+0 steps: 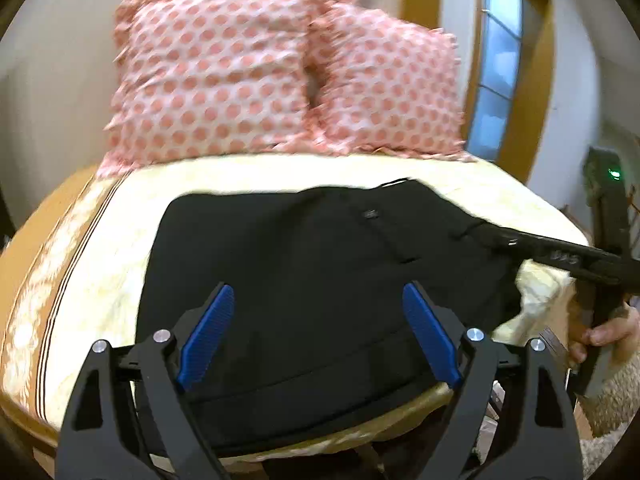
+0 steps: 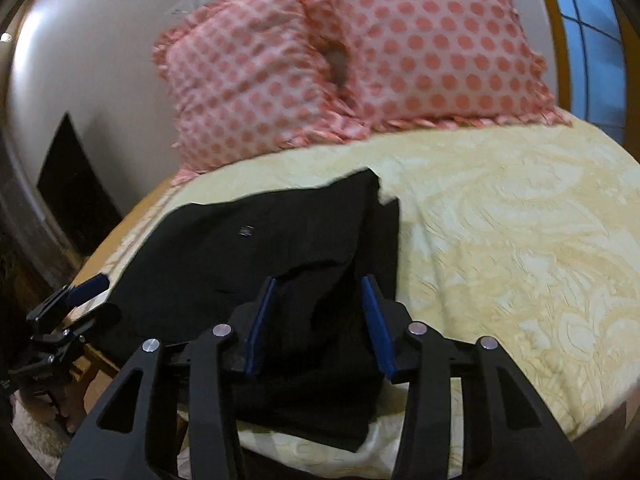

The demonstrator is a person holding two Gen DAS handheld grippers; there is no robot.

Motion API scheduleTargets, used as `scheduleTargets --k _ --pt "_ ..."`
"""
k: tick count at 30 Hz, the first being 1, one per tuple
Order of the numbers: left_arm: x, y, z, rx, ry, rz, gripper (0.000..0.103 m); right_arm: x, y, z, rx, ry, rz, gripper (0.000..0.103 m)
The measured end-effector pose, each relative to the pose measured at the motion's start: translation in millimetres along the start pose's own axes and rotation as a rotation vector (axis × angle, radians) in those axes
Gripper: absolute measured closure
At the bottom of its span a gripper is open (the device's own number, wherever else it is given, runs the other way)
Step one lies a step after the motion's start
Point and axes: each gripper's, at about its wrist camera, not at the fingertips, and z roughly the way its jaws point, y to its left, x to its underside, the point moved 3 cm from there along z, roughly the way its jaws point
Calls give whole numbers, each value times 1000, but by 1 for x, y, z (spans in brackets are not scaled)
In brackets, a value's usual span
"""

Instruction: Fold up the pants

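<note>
Left wrist view: my left gripper (image 1: 318,320) stands with its blue pads (image 1: 208,334) spread wide, hanging over the near part of the black pants (image 1: 304,260) with nothing pinched between them. The pants lie folded into a broad dark slab on the yellow patterned bedspread (image 1: 120,272), reaching down to the near edge of the bed and running back toward the middle; a small metal button shows on the upper layer. At the right edge of this view the right gripper (image 1: 492,238) comes in from the side, its tip at the right end of the pants, with a hand (image 1: 604,332) gripping the handle below; from here I cannot tell how its jaws stand.

In the right wrist view, the right gripper (image 2: 320,320) is partly open. A raised hump of pants (image 2: 248,264) cloth sits between the pads (image 2: 376,324), but I see gaps either side, so they do not seem to press on it. The left gripper (image 2: 86,286) shows at the far left, at the near left edge of the bed just beside the cloth.

Two pink dotted pillows (image 1: 216,68) lean against the wall at the far edge of the bed, touching each other. A window (image 1: 496,64) with an orange frame stands past the far right corner. Both views are somewhat blurred.
</note>
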Motion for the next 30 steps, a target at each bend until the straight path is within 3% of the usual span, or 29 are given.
scheduleTargets --k 3,7,9,16,17,19,22,26,30 --pt "5 8 5 -4 15 -22 17 2 -9 1 41 7 34 39" --pt "10 12 7 -5 26 -33 17 9 -15 5 26 45 62 41" --pt "10 13 8 -6 27 -35 17 10 -18 6 -40 62 106 58" --pt "12 20 11 -2 39 -58 17 16 -21 9 -48 95 138 58" --pt "12 21 12 -1 43 -64 17 16 -20 9 -49 89 125 61" --pt "13 23 13 4 49 -74 17 15 -9 3 -30 58 34 78" --pt "14 25 13 6 52 -86 17 13 8 -13 -40 16 -58 85" --pt "16 28 13 2 50 -88 17 21 16 -31 -70 6 -88 90" --pt "17 34 14 3 46 -88 16 42 2 -28 -37 45 -67 91"
